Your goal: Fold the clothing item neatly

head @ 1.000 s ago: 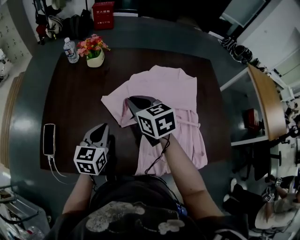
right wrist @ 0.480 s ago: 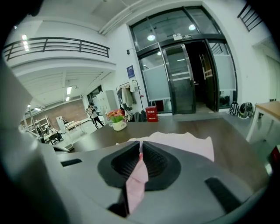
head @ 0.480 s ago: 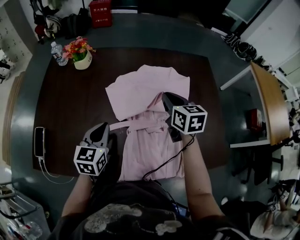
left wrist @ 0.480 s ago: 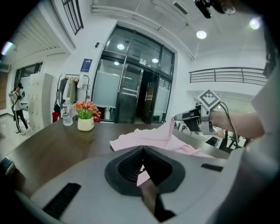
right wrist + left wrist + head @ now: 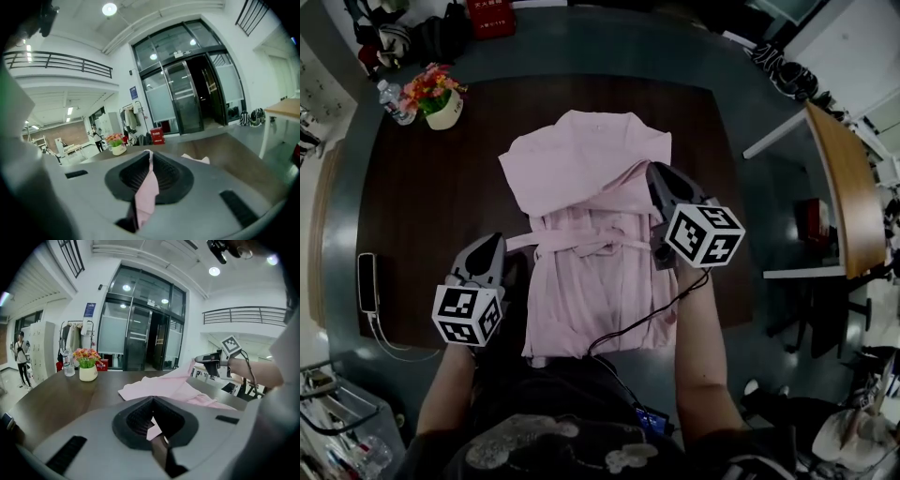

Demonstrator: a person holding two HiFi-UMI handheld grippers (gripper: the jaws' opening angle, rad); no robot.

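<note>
Both grippers are clamped on one pink robe [image 5: 581, 183]. The right gripper [image 5: 662, 176] has its jaws pressed together on a fold of the cloth. In its own view a strip of pink hangs out from between them [image 5: 146, 187]. The left gripper [image 5: 490, 242] is closed all the way, with a small scrap of the same pink cloth caught at its tips [image 5: 152, 430].

The robe lies spread between the two grippers on a dark wooden table [image 5: 422, 206], collar end away from the person and hem at the near edge. Its belt [image 5: 581, 246] runs across the waist from just beside the left gripper's tips toward the right gripper. The right gripper sits at the robe's right edge, farther out over the table than the left one. Seen from the left gripper, it is held clear of the tabletop [image 5: 211, 359], with the cloth rising up to it.

Out beyond the left gripper, at the table's far corner, stand a pot of flowers [image 5: 431, 94] and a water bottle [image 5: 391, 101]. On the left gripper's outer side a phone [image 5: 367, 281] lies near the table edge. A dark cable [image 5: 637, 323] trails from the right gripper across the robe's hem.
</note>
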